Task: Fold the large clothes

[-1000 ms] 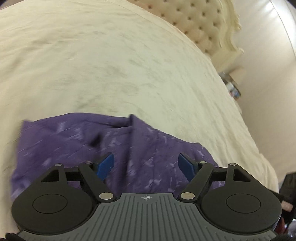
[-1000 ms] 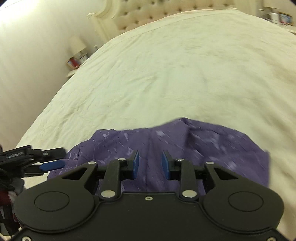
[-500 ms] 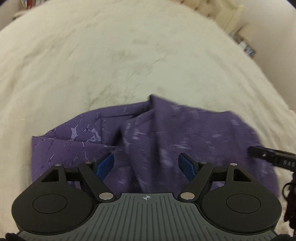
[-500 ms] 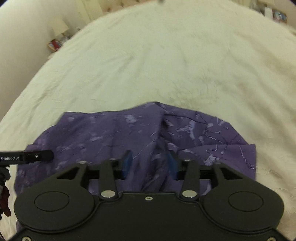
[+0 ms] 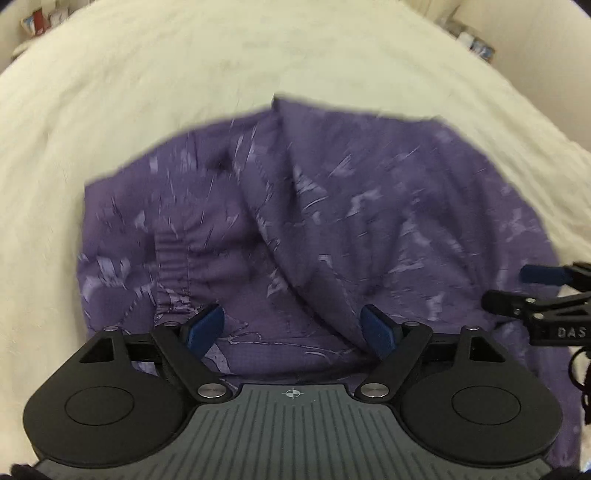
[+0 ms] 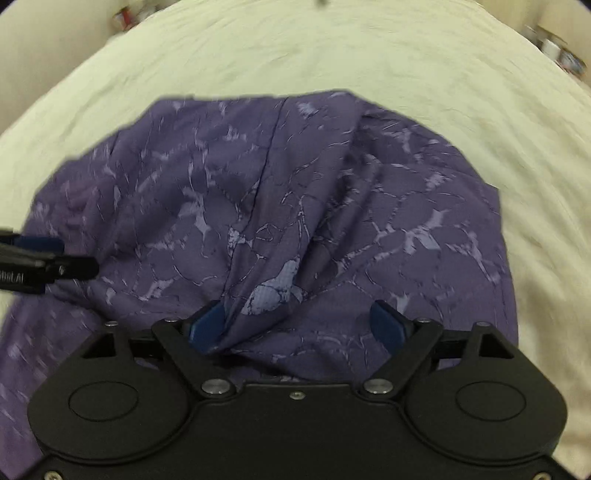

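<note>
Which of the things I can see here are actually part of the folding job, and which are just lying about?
Part of the job:
- crumpled purple patterned garment
- left hand-held gripper, open
- right hand-held gripper, open
- cream bedspread, the work surface

Just lying about:
- small blurred items beside the bed, far left
- small blurred items, far right

A cream bedspread [image 5: 155, 85] covers the bed, faintly wrinkled and reaching to both sides of each wrist view. Past its far edge on one side stands a blurred cluster of small items [image 5: 471, 38] against a pale wall [image 5: 546, 62]; more clutter [image 5: 37, 20], red and white, sits beyond the opposite corner, too blurred to identify.
</note>
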A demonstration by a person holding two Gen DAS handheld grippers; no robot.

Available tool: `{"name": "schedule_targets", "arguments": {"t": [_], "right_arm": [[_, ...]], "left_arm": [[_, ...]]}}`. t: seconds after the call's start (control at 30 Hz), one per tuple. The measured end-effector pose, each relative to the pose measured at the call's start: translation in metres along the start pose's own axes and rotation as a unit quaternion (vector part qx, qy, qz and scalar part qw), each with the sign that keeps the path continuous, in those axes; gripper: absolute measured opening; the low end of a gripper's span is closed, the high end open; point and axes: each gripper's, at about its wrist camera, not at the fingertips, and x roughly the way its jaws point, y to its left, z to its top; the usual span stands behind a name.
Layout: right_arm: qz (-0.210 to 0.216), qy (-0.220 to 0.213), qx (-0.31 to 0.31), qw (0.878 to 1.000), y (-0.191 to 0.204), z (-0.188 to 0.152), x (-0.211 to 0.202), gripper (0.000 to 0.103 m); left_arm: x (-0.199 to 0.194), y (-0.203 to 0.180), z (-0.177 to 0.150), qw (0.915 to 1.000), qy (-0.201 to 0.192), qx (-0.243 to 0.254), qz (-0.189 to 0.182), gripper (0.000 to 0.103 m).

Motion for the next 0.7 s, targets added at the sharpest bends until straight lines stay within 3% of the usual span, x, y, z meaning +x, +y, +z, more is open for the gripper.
{"name": "schedule_targets", "arguments": {"t": [0.1,0.23,0.4,0.7], "right_arm": [[0.004,-0.015,0.032,0.999,-0.005,-0.004,-0.018,0.095],[0.009,-0.019,0.065,0.998,-0.007,-0.019,-0.043,0.098],[0.003,-0.012,0.120,0.993,-0.015,-0.056,-0.070,0.102],[-0.054,0.018,0.209,0.976,-0.031,-0.138,-0.098,0.102]], "left_arm": [[-0.026,0.001,-0.008,0.9997,-0.020,-0.005,-0.011,0.082],[-0.054,0.017,-0.031,0.9991,-0.019,-0.028,-0.026,0.093],[-0.067,0.048,-0.054,0.9984,0.006,-0.053,-0.020,0.103],[-0.089,0.103,-0.125,0.9937,0.058,-0.095,-0.013,0.103]]}}
